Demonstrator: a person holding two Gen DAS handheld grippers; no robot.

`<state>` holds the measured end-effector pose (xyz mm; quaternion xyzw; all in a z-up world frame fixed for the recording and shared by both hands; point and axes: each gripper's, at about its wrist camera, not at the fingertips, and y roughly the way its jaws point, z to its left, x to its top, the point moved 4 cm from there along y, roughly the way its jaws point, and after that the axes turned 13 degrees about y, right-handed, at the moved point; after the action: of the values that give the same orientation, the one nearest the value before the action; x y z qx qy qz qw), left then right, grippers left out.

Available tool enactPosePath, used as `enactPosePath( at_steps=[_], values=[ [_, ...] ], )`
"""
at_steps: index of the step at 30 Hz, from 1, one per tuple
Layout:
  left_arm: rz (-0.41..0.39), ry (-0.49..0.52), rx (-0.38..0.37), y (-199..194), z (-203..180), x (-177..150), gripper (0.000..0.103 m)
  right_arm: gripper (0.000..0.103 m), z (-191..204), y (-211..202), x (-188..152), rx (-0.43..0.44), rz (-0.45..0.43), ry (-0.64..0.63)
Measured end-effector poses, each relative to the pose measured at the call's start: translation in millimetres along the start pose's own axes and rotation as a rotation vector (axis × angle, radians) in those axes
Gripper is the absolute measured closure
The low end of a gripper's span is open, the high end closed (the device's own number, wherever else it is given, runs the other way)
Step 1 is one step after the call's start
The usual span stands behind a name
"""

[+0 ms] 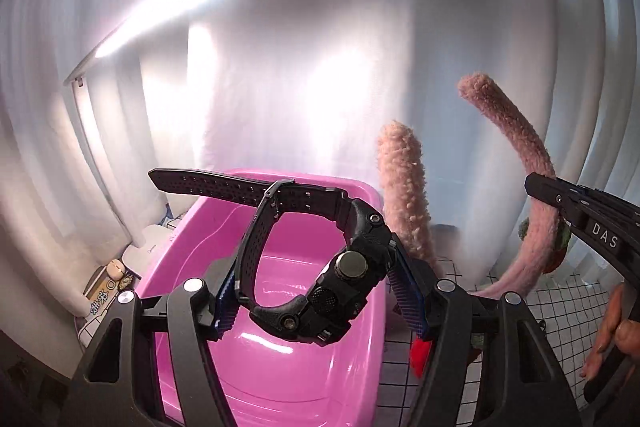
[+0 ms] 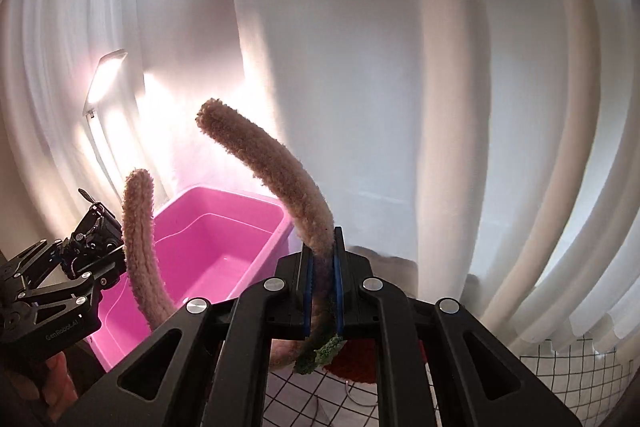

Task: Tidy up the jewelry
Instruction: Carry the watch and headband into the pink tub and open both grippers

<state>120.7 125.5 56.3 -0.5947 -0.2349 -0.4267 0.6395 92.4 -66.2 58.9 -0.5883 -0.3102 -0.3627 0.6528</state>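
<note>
White sheer curtains (image 2: 400,87) fill the background, lit by a bright lamp (image 1: 164,11) at the left, and a white cloth with a black grid (image 1: 560,307) covers the surface below.

On the left side, the left gripper (image 1: 312,291) is raised over a pink plastic bin (image 1: 188,227), its fingers pointing forward and slightly down toward the bin's interior. Its blue-padded fingers (image 1: 226,303) are set fairly narrow, pinching a black watch (image 1: 340,267) between them. The watch has a chunky, rugged case with a round metal button on its side, and a perforated rubber strap that loops up and back, with the free end sticking out level above the bin's far rim.

To its right, the right gripper (image 2: 322,279) is held up beside the bin, fingers pointing forward and upward. Its pads are closed tight on a fuzzy pink headband (image 2: 272,163), gripped near one side of the curve. Both plush ends arc upward in front of the curtain, one near the left gripper. Green and red fuzzy trim (image 2: 320,351) hangs just below the grip point.
</note>
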Motion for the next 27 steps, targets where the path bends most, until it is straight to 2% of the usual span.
enactPosePath(
  at_steps=[3,8,13,19,21,22,23,24,25,27],
  values=[
    [0.059,-0.023,0.052,18,33,-16,0.040,0.095,38,36,2,0.045,0.050,-0.049],
    [0.185,-0.093,0.084,48,75,-58,0.040,0.095,85,95,-15,0.065,0.188,-0.101],
    [0.297,-0.096,0.108,74,85,-88,0.040,0.095,113,141,-39,0.030,0.294,-0.154],
    [0.362,-0.103,0.095,92,91,-103,0.038,0.093,113,171,-54,-0.031,0.361,-0.176],
    [0.366,-0.093,0.106,94,91,-103,0.036,0.086,116,177,-55,-0.049,0.372,-0.204],
    [0.356,-0.087,0.123,91,90,-97,0.031,0.071,117,179,-55,-0.060,0.378,-0.217],
    [0.344,-0.081,0.138,89,90,-95,0.019,0.049,121,186,-53,-0.074,0.379,-0.230],
    [0.330,-0.082,0.131,87,91,-92,0.013,0.042,122,185,-54,-0.087,0.369,-0.241],
    [0.320,-0.077,0.140,85,92,-90,0.011,0.037,123,184,-53,-0.108,0.353,-0.254],
    [0.307,-0.053,0.184,81,94,-87,0.007,0.037,122,182,-49,-0.145,0.331,-0.280]
  ],
)
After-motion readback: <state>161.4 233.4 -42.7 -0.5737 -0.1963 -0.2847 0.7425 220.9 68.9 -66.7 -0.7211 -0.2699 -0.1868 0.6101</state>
